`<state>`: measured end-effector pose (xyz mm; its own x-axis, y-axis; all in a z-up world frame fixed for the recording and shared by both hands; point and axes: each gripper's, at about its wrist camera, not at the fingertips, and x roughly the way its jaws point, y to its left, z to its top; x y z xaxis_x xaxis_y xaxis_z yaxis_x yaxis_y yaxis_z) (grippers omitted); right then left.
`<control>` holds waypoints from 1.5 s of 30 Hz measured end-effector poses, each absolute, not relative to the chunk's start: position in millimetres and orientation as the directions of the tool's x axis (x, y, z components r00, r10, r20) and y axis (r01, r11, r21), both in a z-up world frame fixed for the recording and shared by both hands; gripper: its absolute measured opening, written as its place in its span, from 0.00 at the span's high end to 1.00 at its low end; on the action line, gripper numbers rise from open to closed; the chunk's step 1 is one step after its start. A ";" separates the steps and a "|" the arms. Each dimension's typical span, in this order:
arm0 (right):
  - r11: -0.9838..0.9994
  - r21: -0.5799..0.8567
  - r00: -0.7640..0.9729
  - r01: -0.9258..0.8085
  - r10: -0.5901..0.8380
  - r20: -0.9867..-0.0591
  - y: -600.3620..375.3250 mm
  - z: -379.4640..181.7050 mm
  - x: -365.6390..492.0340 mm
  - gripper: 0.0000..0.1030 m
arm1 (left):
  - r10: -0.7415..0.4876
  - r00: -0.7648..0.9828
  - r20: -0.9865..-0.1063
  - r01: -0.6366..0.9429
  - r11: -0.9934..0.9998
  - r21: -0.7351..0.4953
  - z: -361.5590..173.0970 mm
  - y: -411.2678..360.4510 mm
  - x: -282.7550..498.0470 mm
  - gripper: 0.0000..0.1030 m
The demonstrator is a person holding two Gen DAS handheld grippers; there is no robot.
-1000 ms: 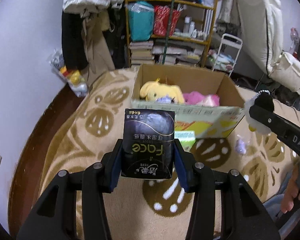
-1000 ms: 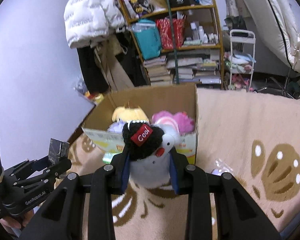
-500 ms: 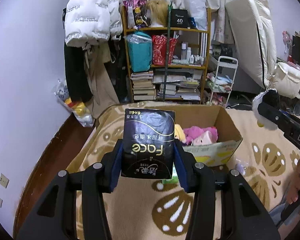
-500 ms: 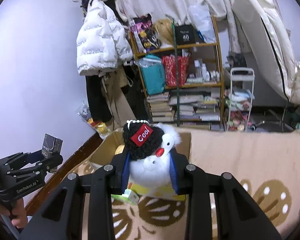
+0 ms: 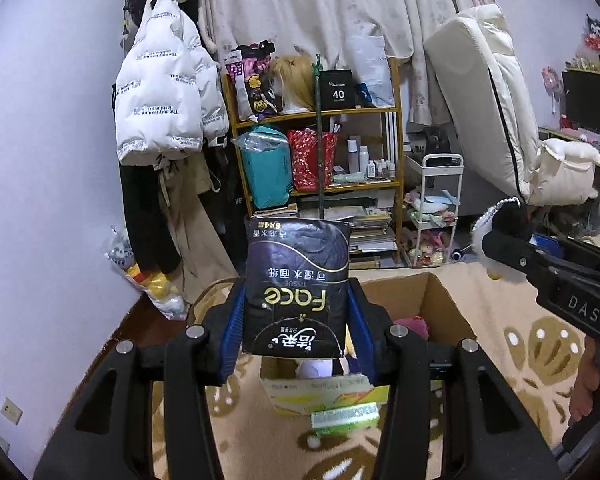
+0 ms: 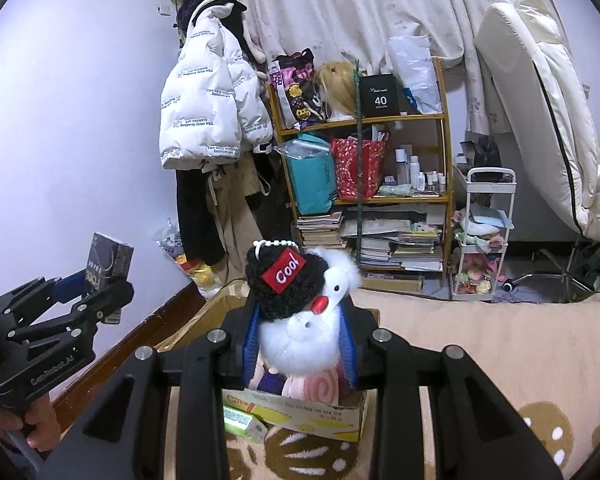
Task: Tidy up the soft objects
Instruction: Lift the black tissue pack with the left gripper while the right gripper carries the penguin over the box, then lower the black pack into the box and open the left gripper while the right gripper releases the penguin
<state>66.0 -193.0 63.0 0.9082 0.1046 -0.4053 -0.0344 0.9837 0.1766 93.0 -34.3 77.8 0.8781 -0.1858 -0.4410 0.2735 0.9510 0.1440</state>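
left gripper (image 5: pixel 296 316) gripping tissue pack (image 5: pixel 296 288), raised level above box (image 5: pixel 440 300) | right gripper (image 6: pixel 300 340) clamping plush toy (image 6: pixel 300 312), raised level over box

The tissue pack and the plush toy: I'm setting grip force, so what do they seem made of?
Tissue pack: thin glossy plastic film, judging by its sheen and creases. Plush toy: fluffy white synthetic fur, a curly black knit-like cap, probably soft stuffing.
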 end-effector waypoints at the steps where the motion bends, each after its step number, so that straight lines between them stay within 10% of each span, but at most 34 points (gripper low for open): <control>1: 0.984 0.174 0.908 -0.036 0.105 -0.406 -192.4 62.3 69.1 0.66 | -0.181 0.880 -0.440 0.272 0.950 0.153 77.5 -36.3 96.3 0.55; 45: 0.971 0.238 0.781 -0.008 0.155 -0.605 -205.1 -26.9 135.5 0.64 | -0.149 0.766 -0.625 0.268 0.958 0.100 -14.0 -45.3 162.3 0.55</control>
<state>135.5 -205.1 -26.9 0.7809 0.1549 -0.6052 -0.0080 0.9711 0.2384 162.3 -45.3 -14.0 0.7664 -0.1487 -0.6249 0.2676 0.9583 0.1001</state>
